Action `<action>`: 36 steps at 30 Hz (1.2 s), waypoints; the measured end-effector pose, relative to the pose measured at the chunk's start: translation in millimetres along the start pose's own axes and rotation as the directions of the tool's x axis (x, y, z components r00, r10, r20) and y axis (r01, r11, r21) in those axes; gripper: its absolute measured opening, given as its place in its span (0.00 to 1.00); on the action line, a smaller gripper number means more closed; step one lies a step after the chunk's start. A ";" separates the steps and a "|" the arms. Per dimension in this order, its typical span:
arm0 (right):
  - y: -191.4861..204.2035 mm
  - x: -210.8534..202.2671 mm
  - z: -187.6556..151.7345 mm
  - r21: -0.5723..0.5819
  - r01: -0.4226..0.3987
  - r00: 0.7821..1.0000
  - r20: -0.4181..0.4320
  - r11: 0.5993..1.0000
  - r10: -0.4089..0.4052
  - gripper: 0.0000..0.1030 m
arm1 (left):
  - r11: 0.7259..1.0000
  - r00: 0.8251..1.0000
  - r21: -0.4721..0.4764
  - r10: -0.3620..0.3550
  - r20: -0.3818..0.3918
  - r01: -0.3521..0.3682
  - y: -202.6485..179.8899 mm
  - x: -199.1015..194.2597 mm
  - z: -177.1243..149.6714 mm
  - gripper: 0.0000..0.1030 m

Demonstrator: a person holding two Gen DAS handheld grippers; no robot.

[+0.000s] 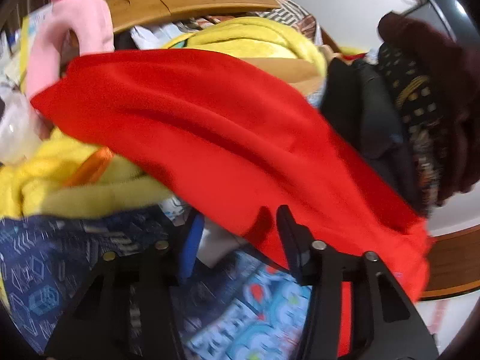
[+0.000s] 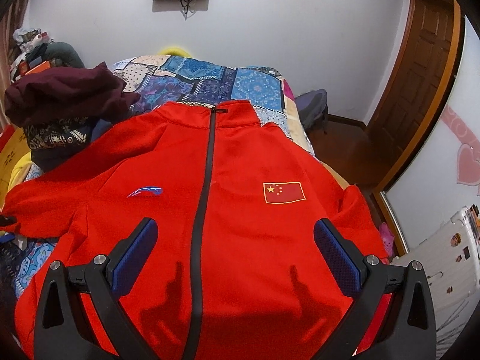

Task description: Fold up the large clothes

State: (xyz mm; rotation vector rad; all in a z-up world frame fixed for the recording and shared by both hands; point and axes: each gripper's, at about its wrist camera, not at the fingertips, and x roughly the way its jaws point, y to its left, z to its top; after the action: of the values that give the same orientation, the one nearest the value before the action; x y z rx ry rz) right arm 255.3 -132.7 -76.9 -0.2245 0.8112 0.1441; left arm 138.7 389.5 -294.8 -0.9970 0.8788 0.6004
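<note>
My left hand-held gripper [image 1: 237, 225]: half-open at sleeve [image 1: 210, 126] edge, no grip | right hand-held gripper [image 2: 235, 249]: wide open, empty over red jacket [image 2: 240, 240] | soft, light, slippery; pinch sleeve cuff.

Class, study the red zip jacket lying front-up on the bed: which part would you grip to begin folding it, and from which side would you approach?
Grip the red jacket by the sleeve that stretches out sideways, near its cuff end, coming from above and outside. It lies long and loose beside the flat body, so it should fold inward toward the black zip.
</note>
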 end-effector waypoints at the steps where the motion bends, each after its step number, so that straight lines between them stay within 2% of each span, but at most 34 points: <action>1: 0.7 0.9 0.6 0.000 -0.001 1.000 0.000 1.000 0.001 1.00 | 1.000 1.000 0.008 0.024 0.004 -0.024 -2.6 2.9 -0.9 0.39; 3: -0.1 1.6 0.6 0.001 -0.012 1.000 -0.004 1.000 0.012 1.00 | 0.996 0.997 0.048 0.068 0.026 -0.069 -11.7 4.7 -4.5 0.22; 5: -0.3 3.2 0.6 0.001 -0.020 1.000 -0.007 1.000 0.020 1.00 | 0.992 0.995 0.087 0.082 0.050 -0.086 -22.4 2.8 -8.0 0.09; 10: -4.3 4.5 1.9 -0.014 -0.019 1.000 -0.004 1.000 0.019 1.00 | 0.981 0.986 0.173 0.057 0.156 -0.084 -46.6 -32.8 -9.8 0.04; 16: -14.3 -1.6 12.8 -0.031 -0.028 0.999 0.040 0.999 0.029 1.00 | 0.959 0.967 0.283 -0.082 0.242 0.011 -104.8 -85.7 -11.0 0.03; 19: -22.4 -6.8 19.4 -0.030 -0.028 0.997 0.077 0.999 0.030 1.00 | 0.929 0.953 0.362 -0.169 0.252 0.069 -141.8 -107.6 -15.1 0.03; 22: -27.2 -9.3 23.3 -0.035 -0.027 0.995 0.099 0.999 0.030 1.00 | 0.879 0.935 0.458 -0.265 0.237 0.133 -186.7 -125.8 -26.5 0.03; 23: -28.9 -9.1 23.7 -0.037 -0.028 0.994 0.102 0.999 0.032 1.00 | 0.851 0.927 0.499 -0.307 0.217 0.166 -204.4 -131.0 -31.7 0.03; 25: -32.5 -7.7 24.0 -0.037 -0.032 0.994 0.103 0.999 0.036 1.00 | 0.811 0.916 0.550 -0.353 0.189 0.199 -228.2 -137.7 -42.8 0.03; 28: -40.1 -3.5 21.3 -0.015 -0.050 0.995 0.086 0.999 0.051 1.00 | 0.738 0.905 0.631 -0.405 0.130 0.240 -268.4 -138.6 -60.7 0.03; 30: -44.9 -1.4 16.8 0.005 -0.056 0.996 0.074 0.998 0.056 1.00 | 0.684 0.899 0.667 -0.436 0.048 0.296 -290.7 -129.8 -74.7 0.03; 33: -53.1 2.4 9.9 0.022 -0.042 0.998 0.055 0.999 0.041 1.00 | 0.622 0.902 0.702 -0.426 -0.067 0.346 -322.2 -109.1 -94.5 0.03; 36: -59.6 2.5 5.1 0.014 -0.017 0.999 0.047 1.000 0.016 1.00 | 0.565 0.908 0.734 -0.381 -0.174 0.377 -349.7 -83.9 -120.0 0.03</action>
State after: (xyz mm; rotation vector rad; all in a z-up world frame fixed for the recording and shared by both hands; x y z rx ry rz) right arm 273.3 -188.9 -66.8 -0.2003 0.7676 0.1587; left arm 323.6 125.9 -94.5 -0.3695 0.7627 -0.1702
